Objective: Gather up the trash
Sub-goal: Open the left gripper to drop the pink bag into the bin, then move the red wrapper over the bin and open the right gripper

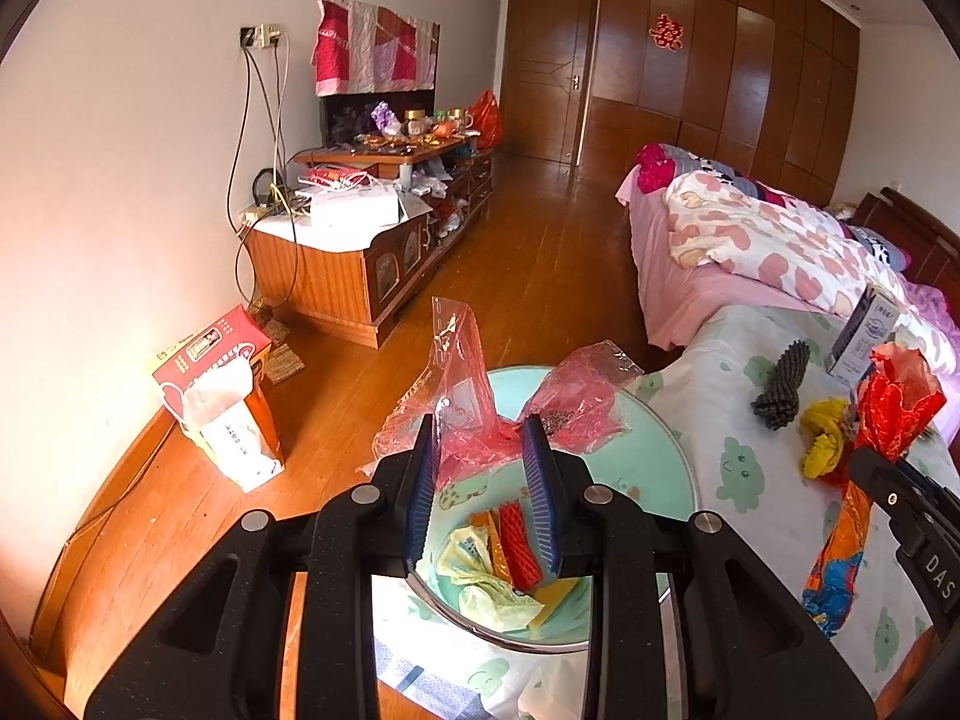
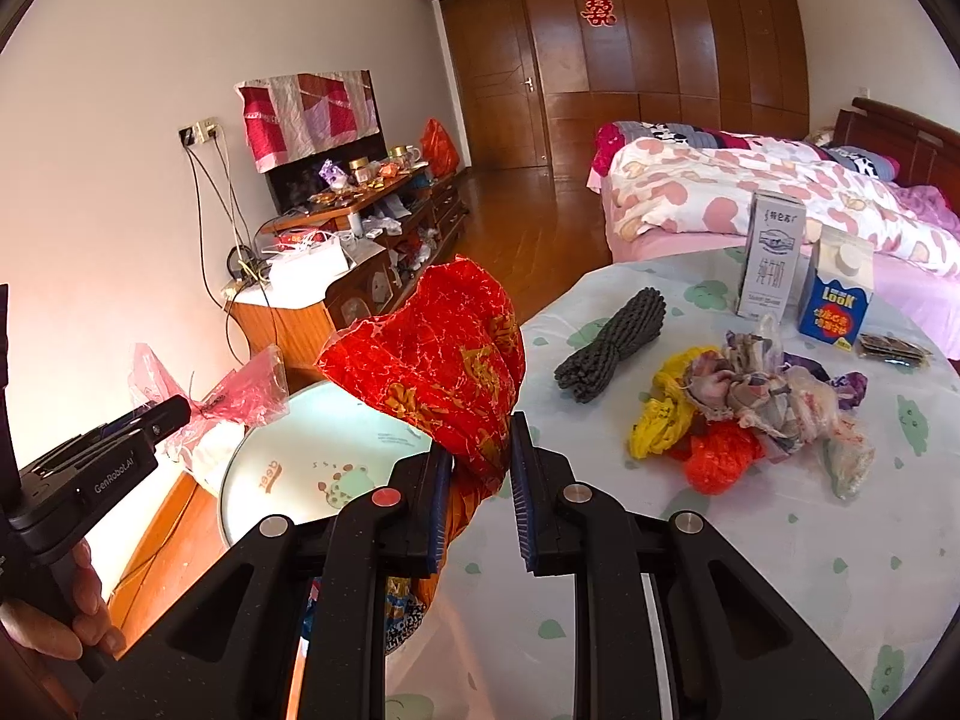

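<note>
My left gripper is shut on a crumpled pink plastic bag, held just over the mint-green bin. Inside the bin lie yellow-green bags, a red foam net and an orange wrapper. My right gripper is shut on a red and gold foil bag, whose tail hangs down at the table's edge beside the bin. The right wrist view shows the left gripper with the pink bag and a hand on its handle. A heap of crumpled bags lies on the table.
The table has a patterned cloth with a black corded bundle, two cartons and a small dark packet. A torn cardboard box stands on the floor by the wall. A cluttered cabinet and a bed flank the wooden floor.
</note>
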### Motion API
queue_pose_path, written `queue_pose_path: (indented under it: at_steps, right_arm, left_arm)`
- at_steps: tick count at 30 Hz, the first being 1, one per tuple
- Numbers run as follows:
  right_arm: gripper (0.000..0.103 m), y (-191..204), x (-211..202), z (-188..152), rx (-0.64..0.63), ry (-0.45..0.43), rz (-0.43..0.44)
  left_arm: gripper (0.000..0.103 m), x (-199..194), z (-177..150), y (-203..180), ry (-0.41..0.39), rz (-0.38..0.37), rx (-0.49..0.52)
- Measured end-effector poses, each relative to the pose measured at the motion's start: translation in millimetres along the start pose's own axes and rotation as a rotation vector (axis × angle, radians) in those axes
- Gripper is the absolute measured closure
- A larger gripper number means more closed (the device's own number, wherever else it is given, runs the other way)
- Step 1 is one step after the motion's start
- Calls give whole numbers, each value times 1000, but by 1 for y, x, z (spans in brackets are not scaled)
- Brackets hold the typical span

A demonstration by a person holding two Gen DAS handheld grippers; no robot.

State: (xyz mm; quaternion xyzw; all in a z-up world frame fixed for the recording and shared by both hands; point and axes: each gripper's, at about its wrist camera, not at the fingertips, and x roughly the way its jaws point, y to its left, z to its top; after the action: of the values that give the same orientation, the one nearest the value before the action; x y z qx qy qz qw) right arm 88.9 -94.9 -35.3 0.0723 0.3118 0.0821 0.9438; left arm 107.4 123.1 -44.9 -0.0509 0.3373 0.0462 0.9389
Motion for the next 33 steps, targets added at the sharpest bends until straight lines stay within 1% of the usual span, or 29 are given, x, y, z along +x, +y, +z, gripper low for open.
queue_pose_path:
  at_steps: [12, 20, 23, 24, 26, 28, 33]
  right_arm:
    - [84, 16, 19, -5, -18, 44, 26]
    - [84, 19, 22, -9, -12, 57, 29]
    - [84, 19, 23, -9, -13, 58, 30]
    - [84, 19, 23, -9, -13, 58, 29]
    - [84, 18, 23, -9, -14, 59, 29]
    - [84, 19, 24, -8, -17, 61, 27]
    - [84, 23, 31, -5, -35, 60, 23]
  left_arm:
    - [74, 35, -14, 2, 76, 39, 8]
    - [73, 44, -20, 5, 98, 52, 18]
    - [71, 45, -20, 6, 98, 56, 22]
    - [69, 45, -19, 6, 96, 59, 23]
    - [64, 45, -18, 5, 94, 67, 26]
    - [49, 44, -18, 5, 90, 80, 25]
    - [40, 36, -13, 9, 64, 106, 21]
